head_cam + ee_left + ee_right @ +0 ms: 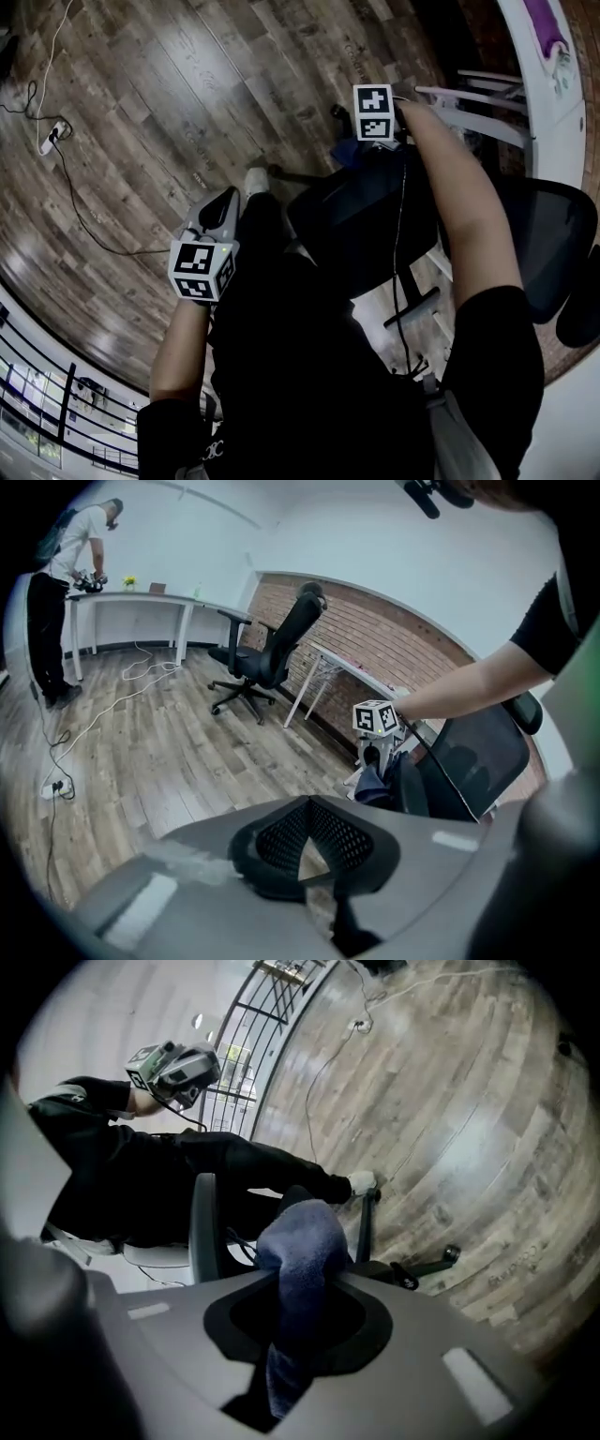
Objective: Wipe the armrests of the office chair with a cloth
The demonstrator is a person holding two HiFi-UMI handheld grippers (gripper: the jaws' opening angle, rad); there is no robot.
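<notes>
Two grippers: left gripper point(314, 841), right gripper point(302, 1288). Two marker cubes: left cube point(202, 272), right cube point(373, 112). One blue cloth point(298, 1241). Two office chairs: near chair point(366, 220), far chair point(267, 653). Two white tabletops: far tabletop point(141, 596), brick-side tabletop point(347, 667). One brick wall point(394, 639). One power strip point(47, 141) on the wooden floor point(187, 94). Two people: the wearer point(309, 375), a standing person point(61, 574).

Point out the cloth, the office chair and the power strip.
cloth point(298, 1241), right gripper view, bunched upper fold.
office chair point(361, 220), head view, seat.
power strip point(49, 141), head view, white body.
</notes>
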